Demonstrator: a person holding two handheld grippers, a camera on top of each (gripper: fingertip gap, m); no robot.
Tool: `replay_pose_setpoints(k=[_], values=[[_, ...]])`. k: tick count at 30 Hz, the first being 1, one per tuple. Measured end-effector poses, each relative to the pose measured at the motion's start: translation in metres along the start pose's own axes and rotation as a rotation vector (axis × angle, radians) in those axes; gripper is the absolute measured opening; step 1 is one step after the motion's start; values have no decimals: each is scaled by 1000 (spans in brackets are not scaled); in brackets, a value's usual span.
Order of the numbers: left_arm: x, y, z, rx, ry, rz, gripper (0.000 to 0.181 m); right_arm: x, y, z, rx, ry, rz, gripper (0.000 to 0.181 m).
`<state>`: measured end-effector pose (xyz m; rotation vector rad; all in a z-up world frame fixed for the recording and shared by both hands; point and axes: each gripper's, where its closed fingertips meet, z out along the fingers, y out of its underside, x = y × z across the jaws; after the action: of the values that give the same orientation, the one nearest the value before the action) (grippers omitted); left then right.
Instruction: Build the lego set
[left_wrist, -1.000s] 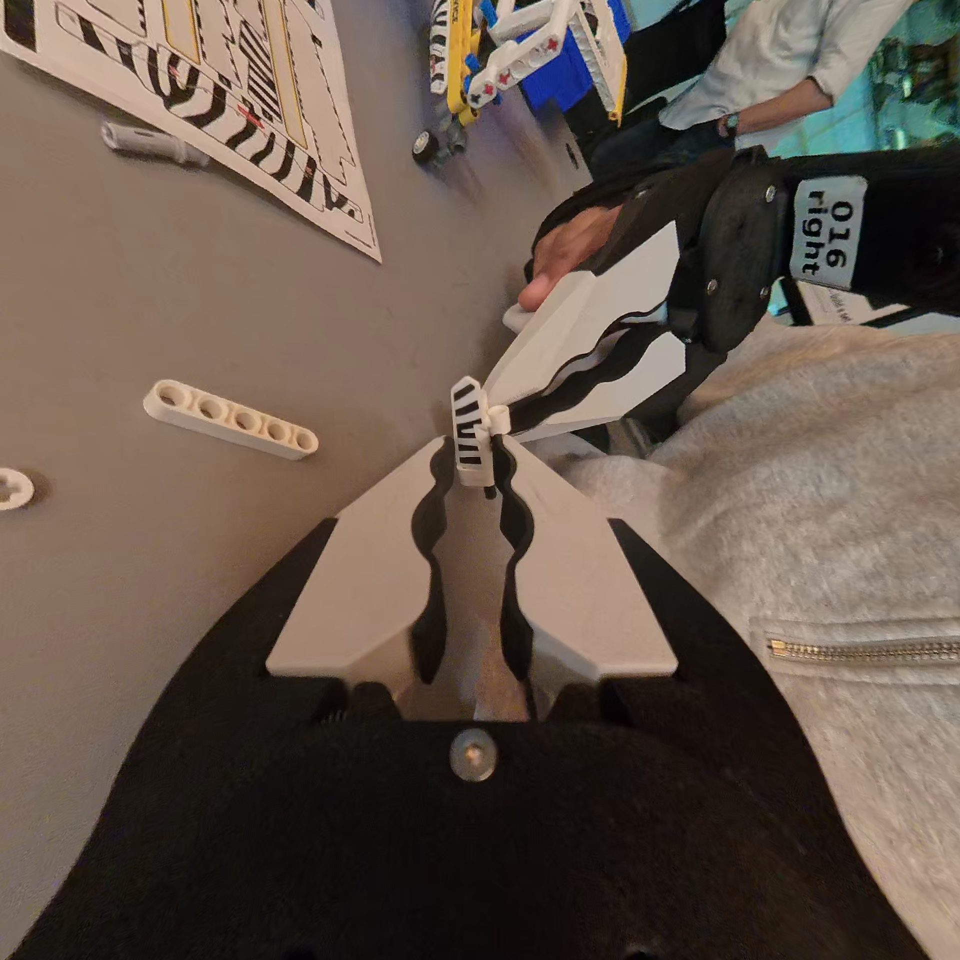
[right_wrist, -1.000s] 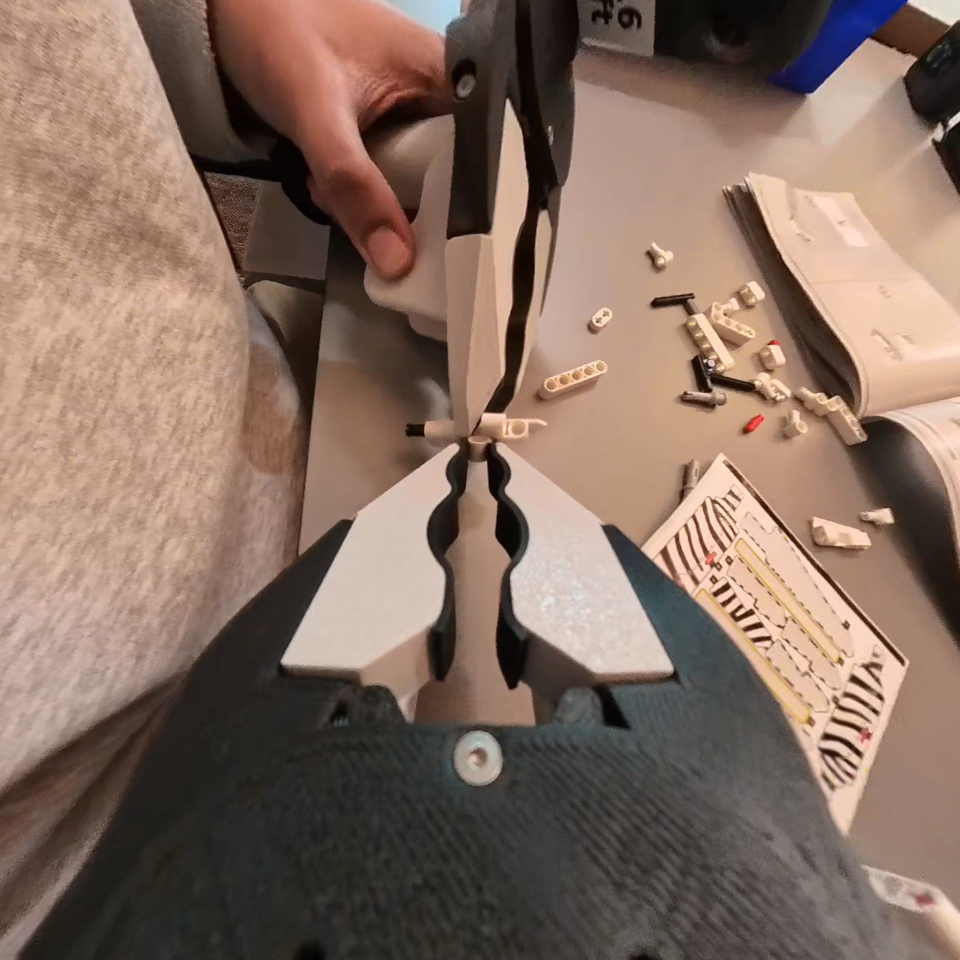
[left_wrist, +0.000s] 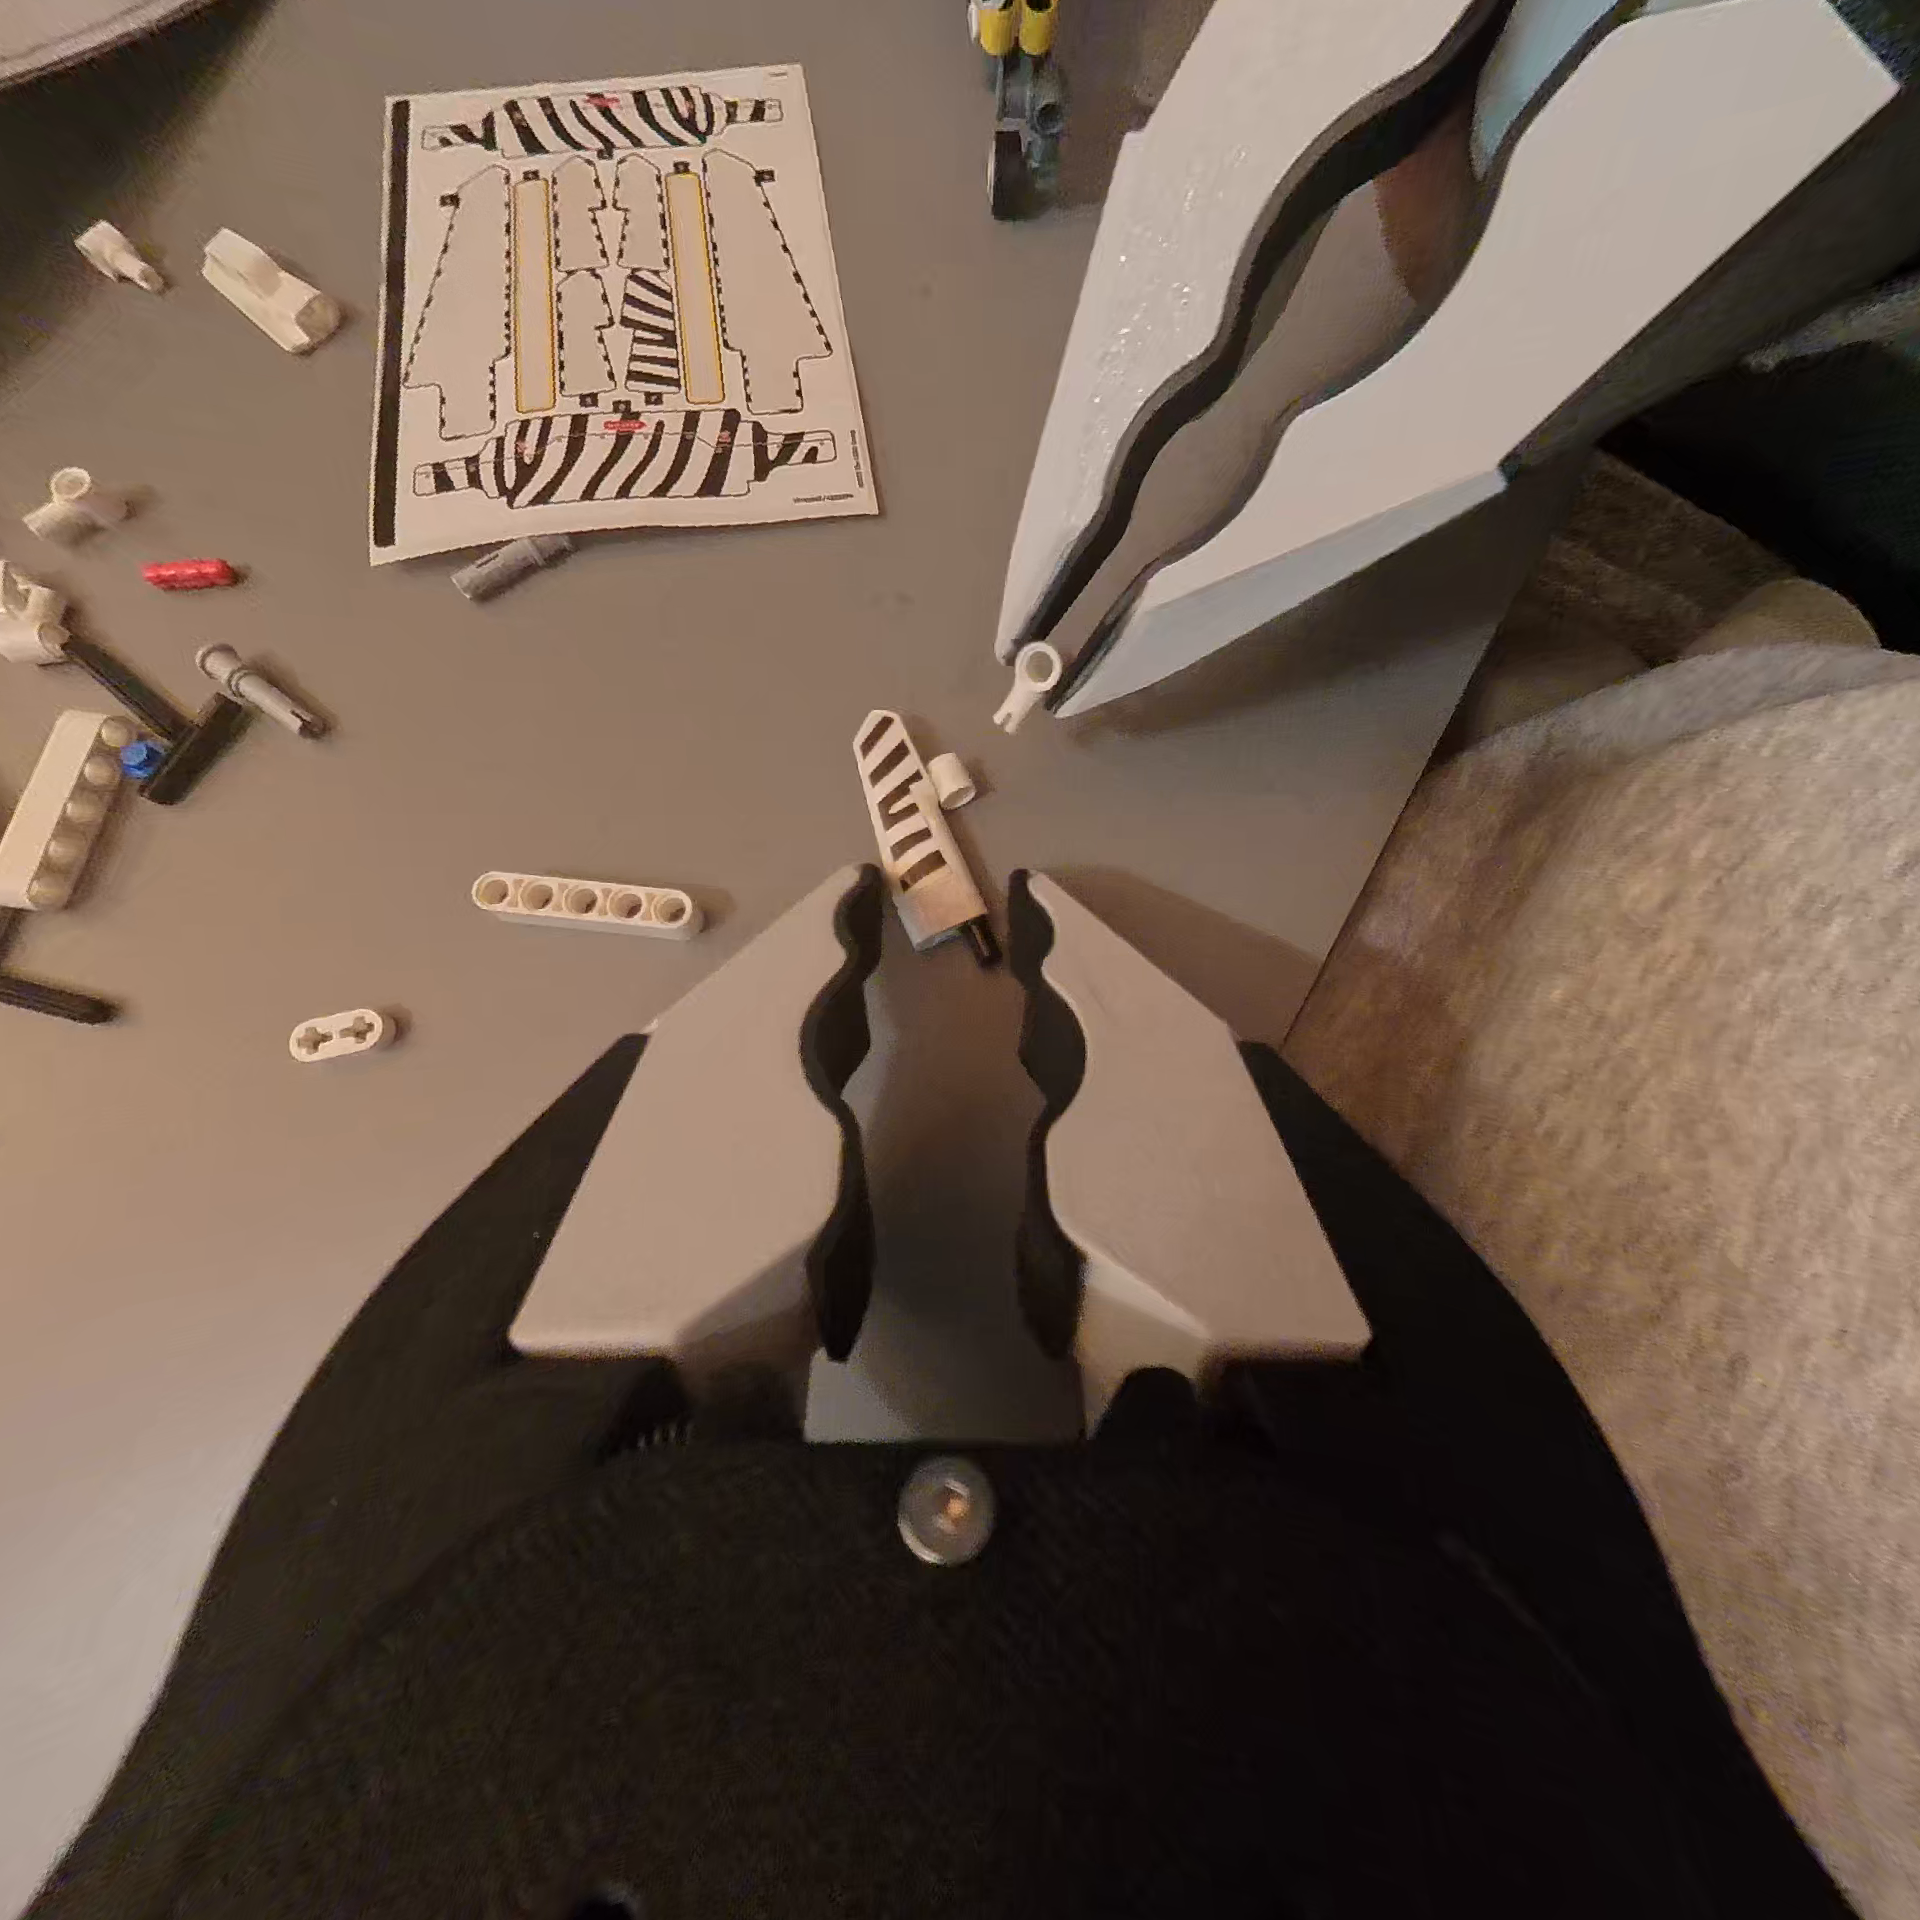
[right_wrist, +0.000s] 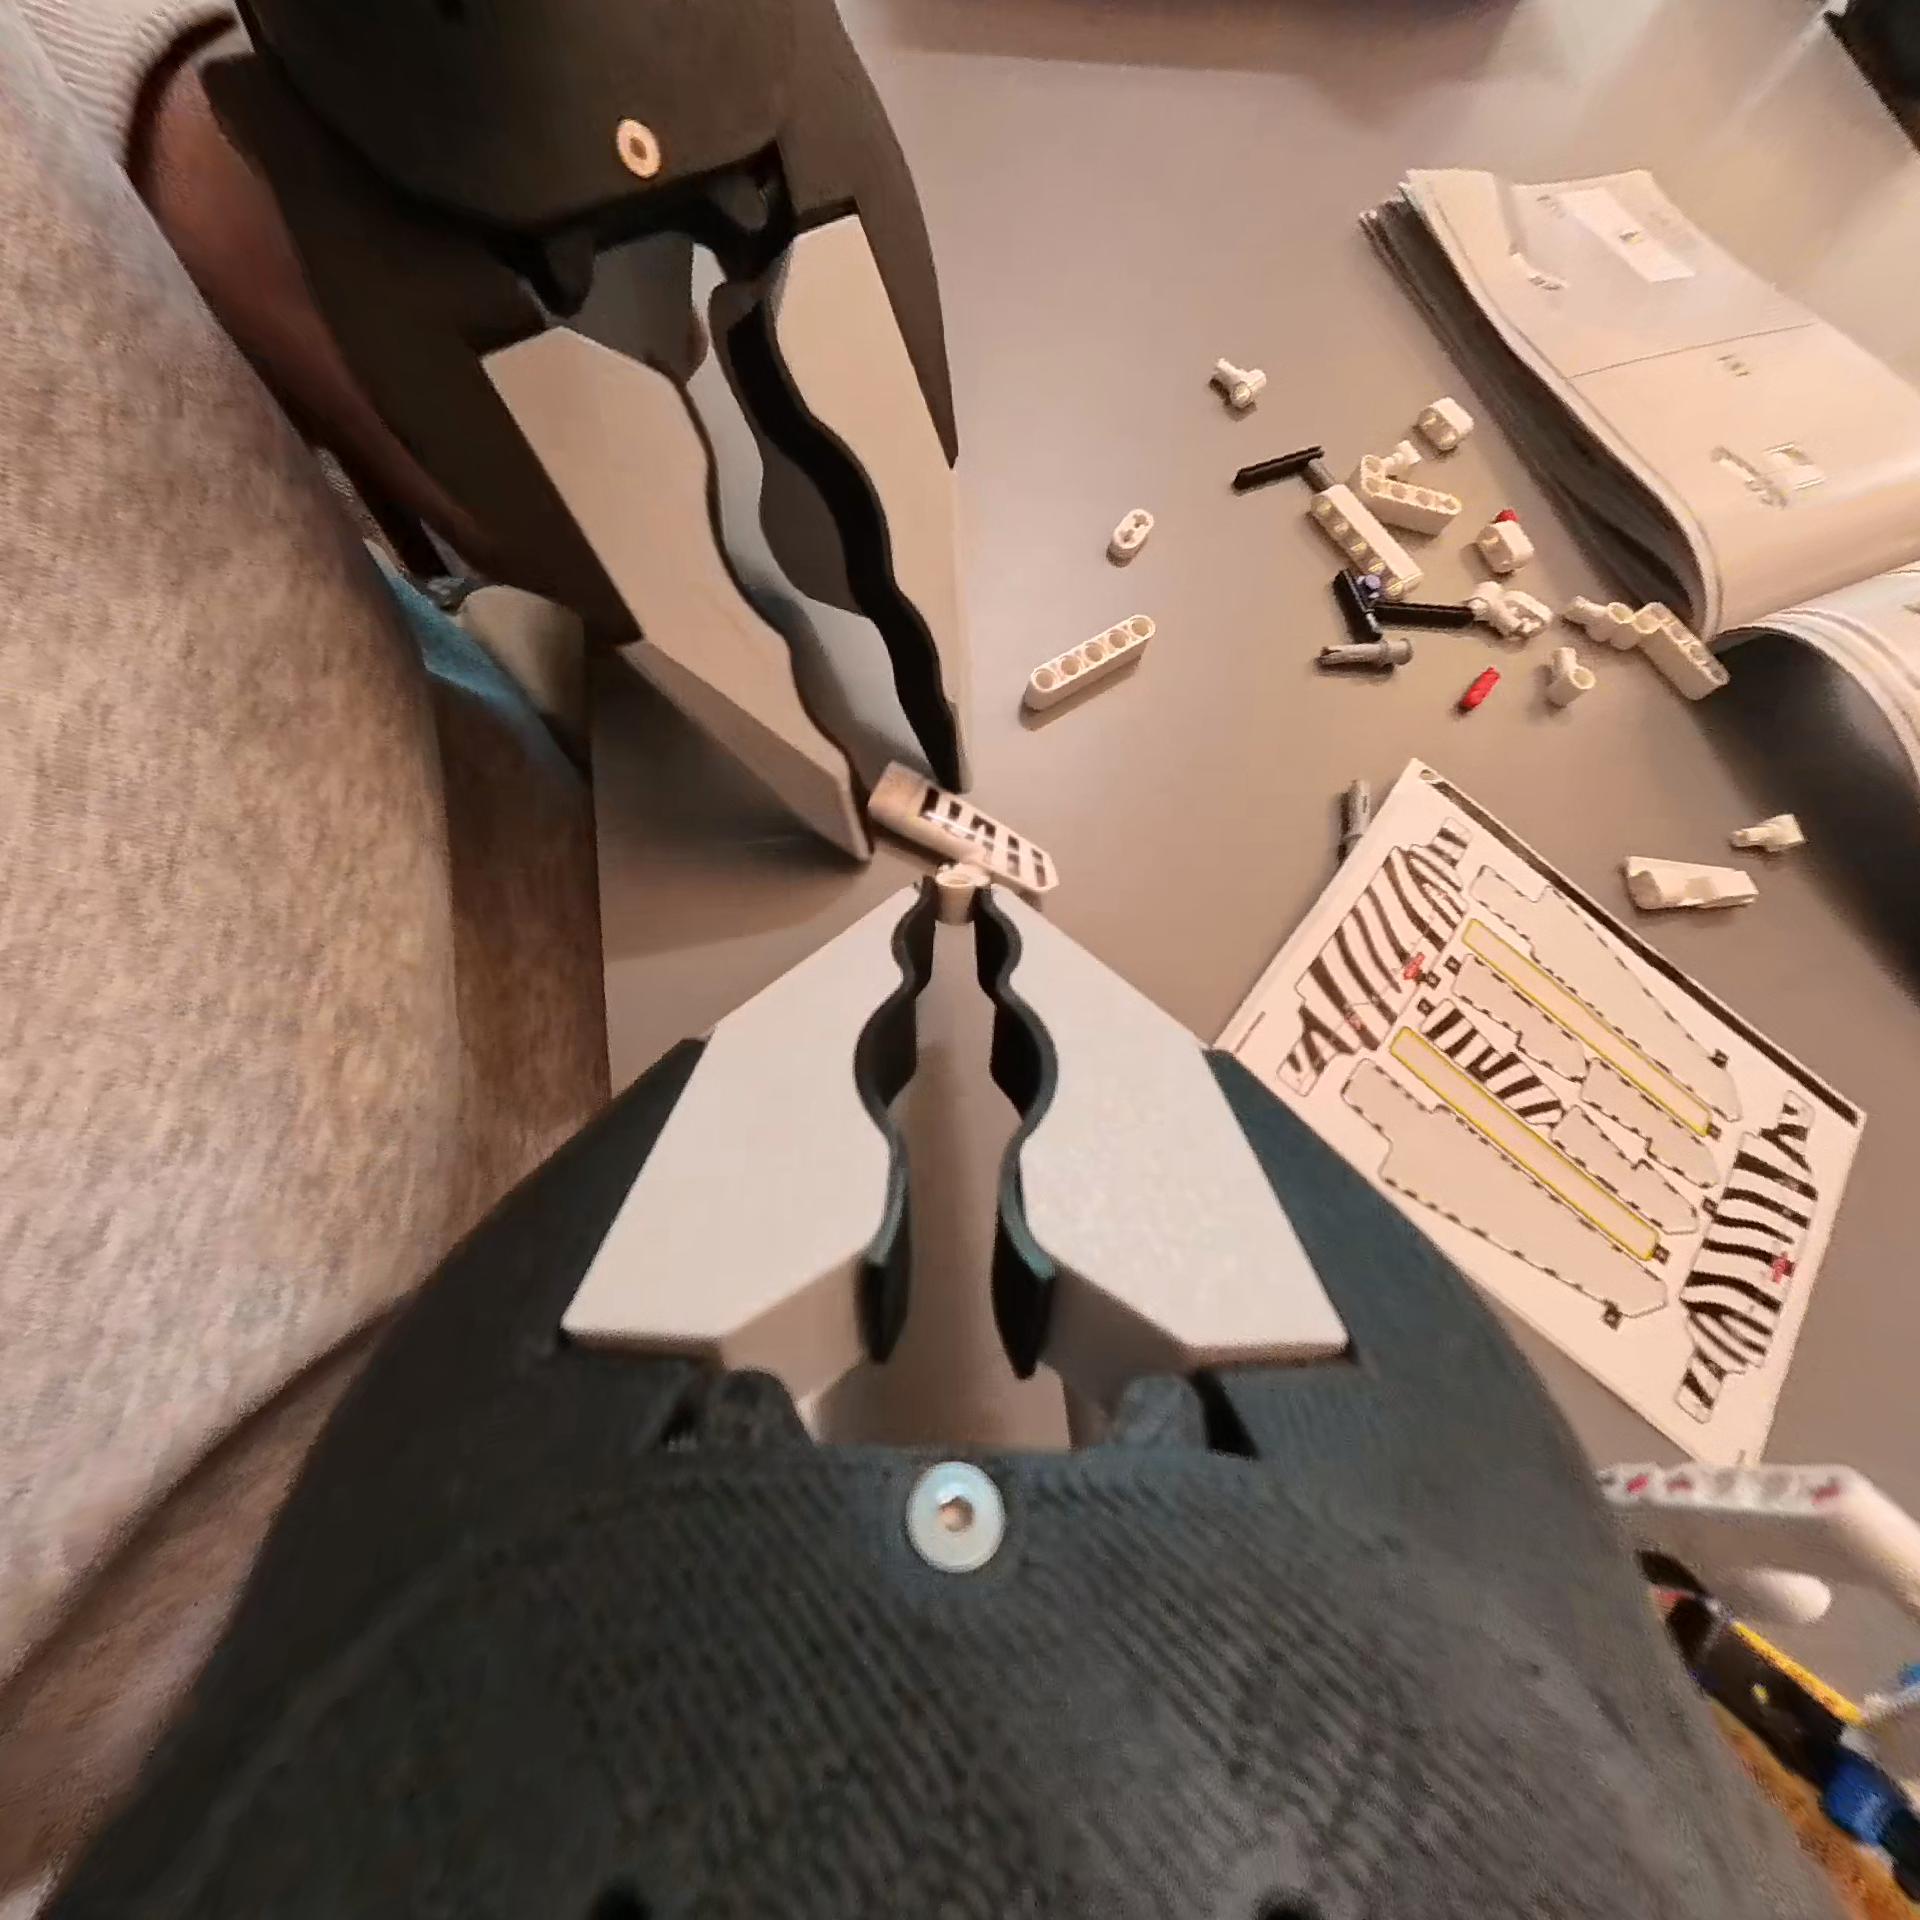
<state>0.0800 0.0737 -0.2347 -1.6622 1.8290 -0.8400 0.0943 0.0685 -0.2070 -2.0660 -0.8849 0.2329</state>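
My left gripper (left_wrist: 945, 883) hangs low over the table with its jaws parted, gripping nothing. My right gripper (right_wrist: 951, 894) angles in toward it, tips pinched together on a small white connector (right_wrist: 957, 890), the two grippers' tips close but apart.

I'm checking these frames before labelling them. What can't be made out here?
- Left wrist view: the model is cut off by the top edge.
- Right wrist view: the booklet is blurred and runs off the right edge.
- Right wrist view: the left gripper hides one end of the striped piece.
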Motion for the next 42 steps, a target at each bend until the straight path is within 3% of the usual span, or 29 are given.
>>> replay_pose_setpoints(k=[6, 10, 15, 21, 23, 27, 33, 37, 39, 42], values=[[10, 3, -3, -12, -2, 85, 18, -7, 5, -10, 2, 23, -5, 6], [41, 9, -11, -4, 160, 55, 17, -21, 3, -18, 49, 26, 20, 6], [74, 13, -27, 14, 422, -181, 17, -39, 8, -29, 119, 28, 59, 6], [102, -18, -61, 172, 907, -652, 16, -53, -4, -50, 279, 69, 75, 6], [116, -14, -63, 137, 1001, -715, 16, -55, -6, -55, 307, 90, 92, 6], [141, -4, -62, 64, 1026, -673, 16, -64, -6, -59, 333, 81, 95, 6], [139, -6, -62, 80, 922, -523, 16, -60, -8, -65, 342, 111, 81, 5], [88, -26, -63, 219, 779, -582, 15, -38, -4, -73, 343, 171, 120, 6], [58, -20, -50, 153, 694, -642, 15, -27, -2, -72, 350, 174, 170, 6], [44, -27, -43, 136, 765, -704, 16, -13, 11, -58, 267, 210, 199, 6]])
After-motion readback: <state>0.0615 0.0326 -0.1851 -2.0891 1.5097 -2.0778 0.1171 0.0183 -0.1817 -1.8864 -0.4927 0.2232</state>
